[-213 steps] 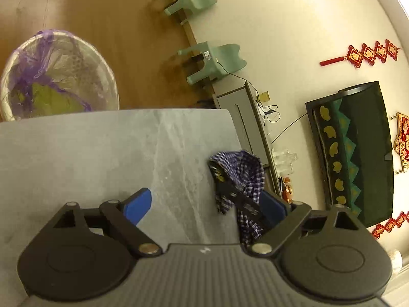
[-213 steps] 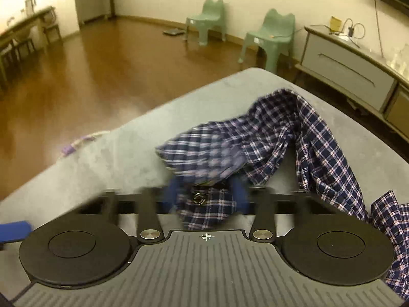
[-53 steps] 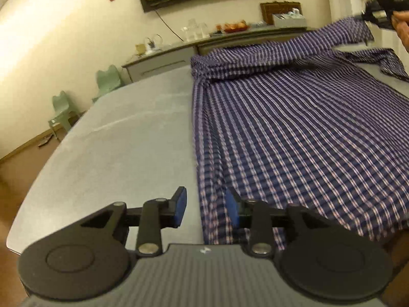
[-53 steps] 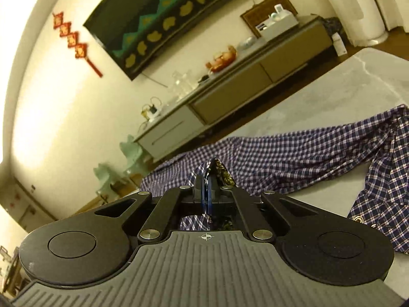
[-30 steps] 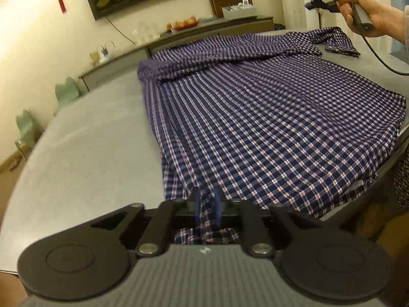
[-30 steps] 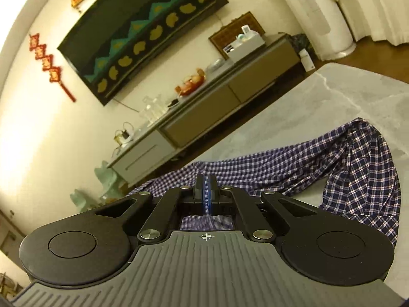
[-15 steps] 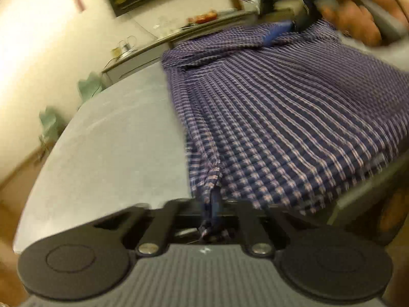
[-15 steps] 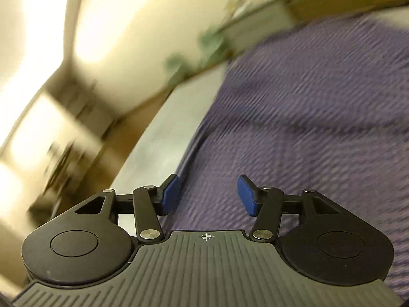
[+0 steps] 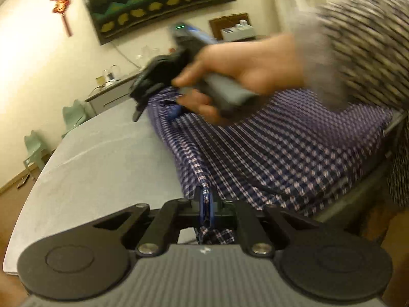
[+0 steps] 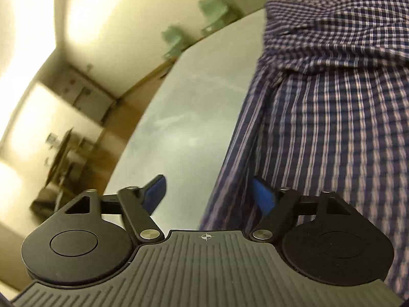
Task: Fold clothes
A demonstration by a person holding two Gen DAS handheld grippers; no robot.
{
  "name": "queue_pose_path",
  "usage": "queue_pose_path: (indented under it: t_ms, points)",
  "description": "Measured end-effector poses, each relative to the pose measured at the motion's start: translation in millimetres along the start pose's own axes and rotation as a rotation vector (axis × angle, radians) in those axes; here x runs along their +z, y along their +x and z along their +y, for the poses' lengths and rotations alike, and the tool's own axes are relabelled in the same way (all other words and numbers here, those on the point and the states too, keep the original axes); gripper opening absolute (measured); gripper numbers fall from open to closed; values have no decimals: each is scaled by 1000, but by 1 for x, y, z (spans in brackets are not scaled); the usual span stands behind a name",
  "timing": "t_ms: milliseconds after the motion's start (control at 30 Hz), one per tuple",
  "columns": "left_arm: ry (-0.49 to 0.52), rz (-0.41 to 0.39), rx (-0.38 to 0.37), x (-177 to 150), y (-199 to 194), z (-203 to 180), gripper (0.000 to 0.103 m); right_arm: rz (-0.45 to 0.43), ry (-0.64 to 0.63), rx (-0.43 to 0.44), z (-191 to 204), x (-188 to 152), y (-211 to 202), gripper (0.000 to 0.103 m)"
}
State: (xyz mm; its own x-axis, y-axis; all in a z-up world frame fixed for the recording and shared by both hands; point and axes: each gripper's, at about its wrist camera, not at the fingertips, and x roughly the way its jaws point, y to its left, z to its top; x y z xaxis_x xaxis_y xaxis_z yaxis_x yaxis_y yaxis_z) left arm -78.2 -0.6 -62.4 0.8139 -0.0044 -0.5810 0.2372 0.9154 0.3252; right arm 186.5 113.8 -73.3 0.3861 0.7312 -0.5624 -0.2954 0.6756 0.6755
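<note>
A blue and white checked shirt [image 9: 281, 153] lies spread over the grey table [image 9: 102, 158]. My left gripper [image 9: 205, 204] is shut on the shirt's near corner, and a fold of cloth bunches between its blue pads. In the left wrist view a hand [image 9: 242, 71] holds my right gripper [image 9: 156, 107] over the shirt's far left edge. In the right wrist view my right gripper [image 10: 207, 189] hangs low over the shirt [image 10: 332, 102] at its side edge. Its jaws are opening; the edge runs between the pads, which do not press it.
Bare grey table [image 10: 184, 107] stretches left of the shirt. Green chairs [image 9: 74, 112] and a low sideboard [image 9: 112, 94] stand along the far wall. The person's patterned sleeve [image 9: 358, 51] crosses the upper right, and the table's near edge runs close on the right.
My right gripper let go of the cloth, opened, and swung from the far sleeve across to the shirt's left edge. The left gripper closed on the corner and stays there.
</note>
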Motion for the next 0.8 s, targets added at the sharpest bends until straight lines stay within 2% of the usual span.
queue_pose_path:
  t_ms: [100, 167, 200, 233, 333, 500, 567, 600, 633, 667, 700, 733, 800]
  points:
    - [42, 16, -8, -10, 8, -5, 4, -34, 81, -30, -15, 29, 19, 42]
    - [48, 18, -38, -16, 8, -8, 4, -64, 134, -30, -26, 47, 26, 35]
    - [57, 19, -46, -18, 9, -9, 4, -70, 148, -42, -31, 56, 29, 27]
    - [69, 22, -48, -19, 11, -10, 4, -74, 148, -63, -36, 65, 33, 12]
    - [100, 29, -54, -22, 17, -12, 4, -110, 103, -130, -42, 92, 38, 5]
    - [117, 20, -53, -21, 22, -13, 4, -121, 16, -203, -44, 115, 43, 3]
    - [135, 15, -46, -22, 17, -20, 5, -123, -29, -245, -40, 120, 42, 3]
    - [142, 10, -42, -24, 13, -19, 8, -125, -48, -266, -38, 121, 41, 6]
    - [150, 5, -38, -26, 9, -18, 14, -118, -50, -256, -37, 123, 38, 19]
    - [152, -8, -38, -27, 4, -18, 15, -109, -47, -238, -37, 124, 35, 28]
    - [151, -29, -41, -28, -2, -17, 15, -115, -32, -224, -36, 123, 27, 48]
    - [147, -54, -45, -29, -9, -15, 15, -125, -15, -211, -36, 123, 18, 58]
    - [116, -94, -56, -29, -21, -8, 17, -137, -3, -199, -34, 118, -2, 61]
